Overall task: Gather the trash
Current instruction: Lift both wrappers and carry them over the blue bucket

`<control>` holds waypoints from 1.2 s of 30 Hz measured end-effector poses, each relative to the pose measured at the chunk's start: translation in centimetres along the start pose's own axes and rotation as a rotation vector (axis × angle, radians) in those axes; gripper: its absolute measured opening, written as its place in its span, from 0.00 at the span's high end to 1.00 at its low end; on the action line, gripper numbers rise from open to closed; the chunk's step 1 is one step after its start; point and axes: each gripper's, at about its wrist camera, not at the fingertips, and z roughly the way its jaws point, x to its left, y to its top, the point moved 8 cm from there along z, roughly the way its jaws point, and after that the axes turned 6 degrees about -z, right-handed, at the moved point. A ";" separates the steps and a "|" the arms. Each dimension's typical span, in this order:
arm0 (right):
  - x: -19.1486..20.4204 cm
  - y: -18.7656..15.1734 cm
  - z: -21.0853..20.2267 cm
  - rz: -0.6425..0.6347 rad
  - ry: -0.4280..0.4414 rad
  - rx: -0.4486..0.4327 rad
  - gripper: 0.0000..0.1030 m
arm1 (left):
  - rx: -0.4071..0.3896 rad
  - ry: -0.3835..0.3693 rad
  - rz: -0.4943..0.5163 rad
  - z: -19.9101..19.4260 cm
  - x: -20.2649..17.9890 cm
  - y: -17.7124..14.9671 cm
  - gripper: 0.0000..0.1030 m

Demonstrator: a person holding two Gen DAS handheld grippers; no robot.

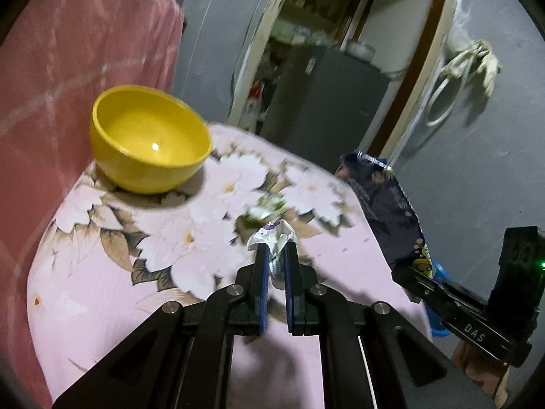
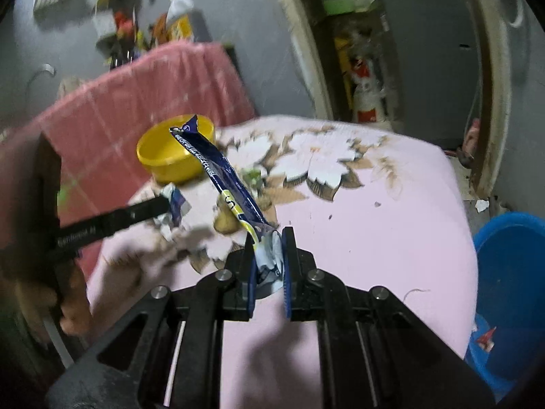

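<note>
My left gripper (image 1: 276, 250) is shut on a crumpled white and purple wrapper (image 1: 272, 237), held just above the pink floral cloth (image 1: 170, 238); it also shows in the right wrist view (image 2: 175, 204). My right gripper (image 2: 269, 238) is shut on a long dark blue snack packet (image 2: 221, 177) that sticks up and away toward the bowl; the packet also shows in the left wrist view (image 1: 385, 204). A small green and white scrap (image 1: 267, 206) lies on the cloth just beyond the left gripper's fingertips, and shows in the right wrist view (image 2: 253, 175).
A yellow bowl (image 1: 150, 136) stands at the back left of the table, next to a pink checked cloth (image 1: 68, 68). A blue bucket (image 2: 511, 272) stands on the floor off the table's right edge. A doorway with a grey fridge (image 1: 323, 95) lies behind.
</note>
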 end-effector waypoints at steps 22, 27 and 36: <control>-5.8 7.2 -17.9 0.140 -0.267 -0.464 0.75 | -0.357 -0.250 0.203 -4.9 -18.3 4.0 0.94; -8.9 6.7 -20.8 0.138 -0.364 -0.486 0.73 | -0.336 -0.297 0.247 -3.5 -22.2 3.1 0.94; -15.9 3.5 -23.1 0.215 -0.473 -0.452 0.73 | -0.192 -0.348 0.289 2.0 -27.9 -0.1 0.94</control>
